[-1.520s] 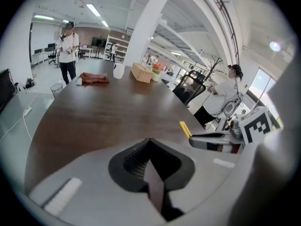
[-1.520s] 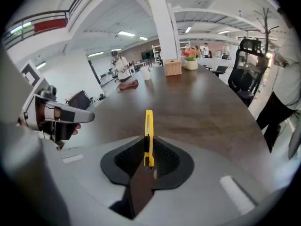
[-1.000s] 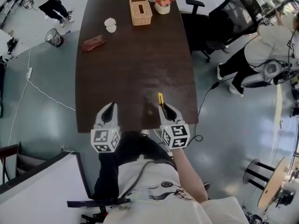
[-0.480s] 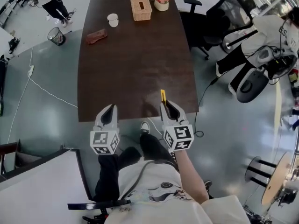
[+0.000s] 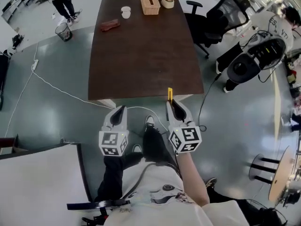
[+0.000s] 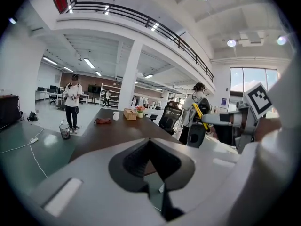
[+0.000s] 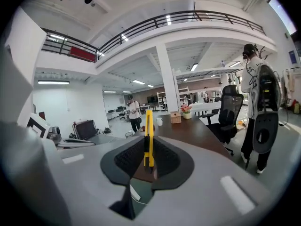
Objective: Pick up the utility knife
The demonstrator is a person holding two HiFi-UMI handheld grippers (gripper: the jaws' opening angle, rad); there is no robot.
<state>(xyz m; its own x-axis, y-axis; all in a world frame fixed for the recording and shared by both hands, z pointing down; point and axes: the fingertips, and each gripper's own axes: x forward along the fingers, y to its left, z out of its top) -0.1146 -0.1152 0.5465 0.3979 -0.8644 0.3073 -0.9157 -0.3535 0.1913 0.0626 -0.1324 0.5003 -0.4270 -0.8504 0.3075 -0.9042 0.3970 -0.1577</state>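
— What sits at the bottom middle of the frame?
— The left gripper [image 6: 149, 142], jaws closed together with nothing between them.
— And beyond?
— A dark table [image 6: 122, 129]. At the right, the right gripper [image 6: 212, 120] holds a yellow knife [image 6: 199, 112].

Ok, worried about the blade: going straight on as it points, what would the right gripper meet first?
Likely nothing near: the right gripper, its jaws shut on the yellow utility knife, points out over the dark brown wooden table; depth is unclear.

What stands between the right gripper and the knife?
Nothing visible does. The knife is already clamped between the jaws of the right gripper, and its yellow body sticks out past them.
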